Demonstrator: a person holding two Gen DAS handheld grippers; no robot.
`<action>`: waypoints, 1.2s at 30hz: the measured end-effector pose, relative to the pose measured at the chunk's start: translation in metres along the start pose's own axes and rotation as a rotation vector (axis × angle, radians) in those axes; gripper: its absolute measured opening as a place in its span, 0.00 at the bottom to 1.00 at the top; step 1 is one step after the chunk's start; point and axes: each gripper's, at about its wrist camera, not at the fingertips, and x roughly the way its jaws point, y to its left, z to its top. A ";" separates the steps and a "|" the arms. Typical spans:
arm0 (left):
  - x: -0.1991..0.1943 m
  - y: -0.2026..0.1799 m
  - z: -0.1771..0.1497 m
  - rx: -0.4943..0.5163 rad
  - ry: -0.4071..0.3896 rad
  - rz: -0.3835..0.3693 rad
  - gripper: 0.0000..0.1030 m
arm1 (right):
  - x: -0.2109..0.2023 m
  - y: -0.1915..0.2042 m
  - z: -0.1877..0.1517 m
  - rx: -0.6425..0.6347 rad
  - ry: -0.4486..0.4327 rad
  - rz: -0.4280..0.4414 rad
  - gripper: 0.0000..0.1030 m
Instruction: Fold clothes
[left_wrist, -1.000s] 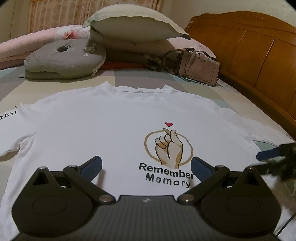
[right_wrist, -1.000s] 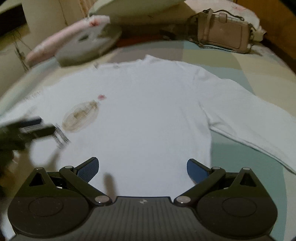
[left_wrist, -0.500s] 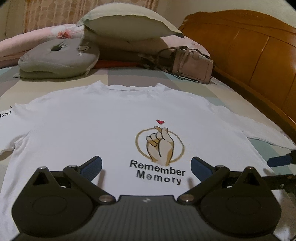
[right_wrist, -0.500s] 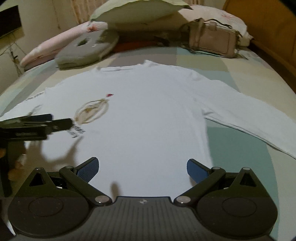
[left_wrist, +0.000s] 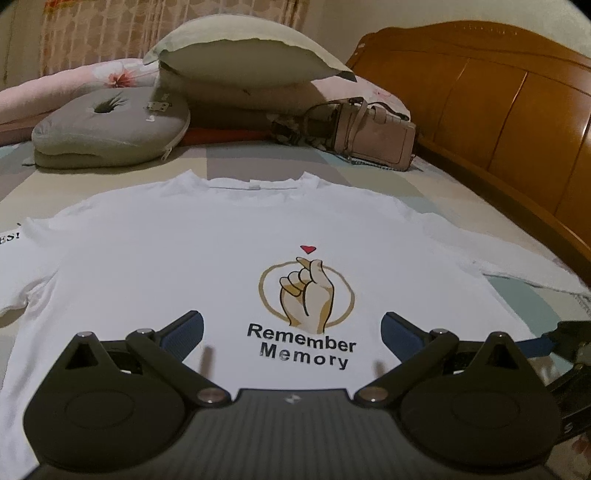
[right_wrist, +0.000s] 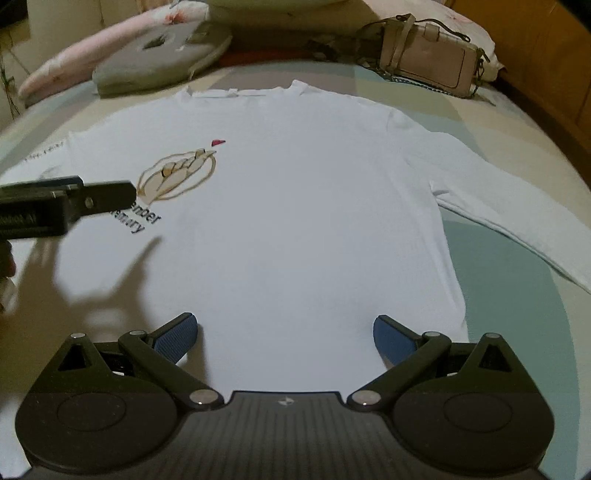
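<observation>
A white long-sleeved T-shirt (left_wrist: 177, 266) lies flat, front up, on the bed (left_wrist: 436, 192), with its collar toward the far end. On the chest is a print (left_wrist: 306, 291) of a finger-heart hand in a gold ring with the words "Remember Memory".

Behind the collar, but apart from it, the far end of the bed is crowded: a grey round cushion (left_wrist: 110, 129) with a hole at the left, a big pillow (left_wrist: 247, 55) on top of folded bedding in the middle, and a beige handbag (right_wrist: 428, 59) at the right. A wooden headboard (left_wrist: 498, 107) runs along the right side. None of these things touches the shirt.

The left claw (left_wrist: 291, 328) hangs over the lower part of the shirt, released, with its jaws wide apart and nothing between them. The right claw (right_wrist: 284, 332) is over the hem area, also released and empty. In the right wrist view, the left claw comes in from the left edge above the print.

The right sleeve (right_wrist: 517, 206) stretches out sideways over the bare sheet, and there is free bed surface beside it and below it. The left sleeve (left_wrist: 14, 258) reaches the left edge of the left wrist view.
</observation>
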 end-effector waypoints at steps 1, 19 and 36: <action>0.000 0.000 0.000 -0.001 0.002 0.000 0.99 | 0.000 0.000 0.000 0.009 0.002 -0.003 1.00; 0.000 -0.001 0.000 -0.006 0.006 0.001 0.99 | -0.009 0.000 -0.016 0.028 -0.036 -0.039 1.00; 0.003 -0.007 -0.003 0.014 0.012 -0.001 0.99 | -0.068 -0.001 -0.080 0.087 -0.049 0.065 1.00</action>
